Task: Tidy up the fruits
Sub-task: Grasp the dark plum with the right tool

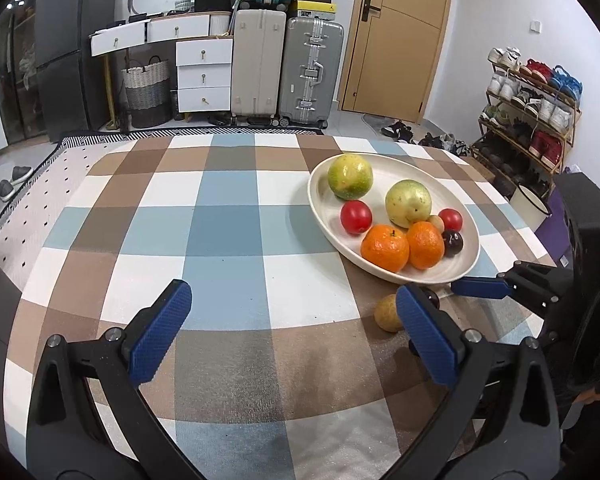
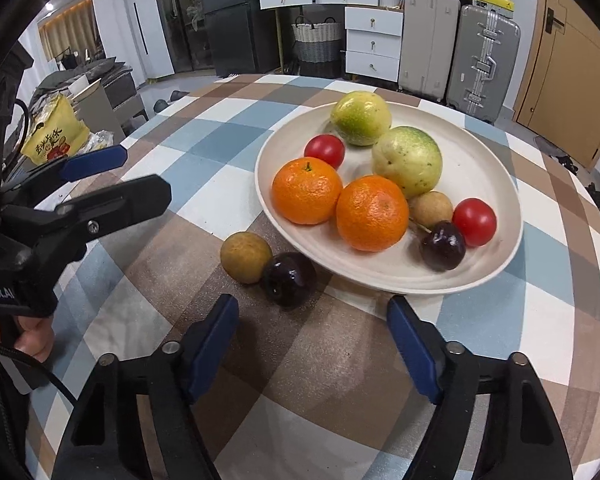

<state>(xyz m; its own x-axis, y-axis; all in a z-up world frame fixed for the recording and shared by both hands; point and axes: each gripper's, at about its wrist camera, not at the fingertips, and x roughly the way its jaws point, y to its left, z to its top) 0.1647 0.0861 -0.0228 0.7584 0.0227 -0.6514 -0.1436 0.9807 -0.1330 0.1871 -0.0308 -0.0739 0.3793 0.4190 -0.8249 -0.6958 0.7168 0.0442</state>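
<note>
Checked cloth covers the table (image 1: 228,240). Left wrist view: the left gripper (image 1: 292,332) stands wide open and empty over bare cloth; at 2 o'clock the cream plate (image 1: 320,204) gathers the sorted fruit, while a tan fruit (image 1: 386,312) lies off it at 6 o'clock of the rim. Right wrist view: the right gripper (image 2: 312,344), partly open and holding nothing, points toward the dark plum (image 2: 288,278) touching the tan fruit (image 2: 246,257), both beside the plate (image 2: 496,160), presumably next to be collected.
</note>
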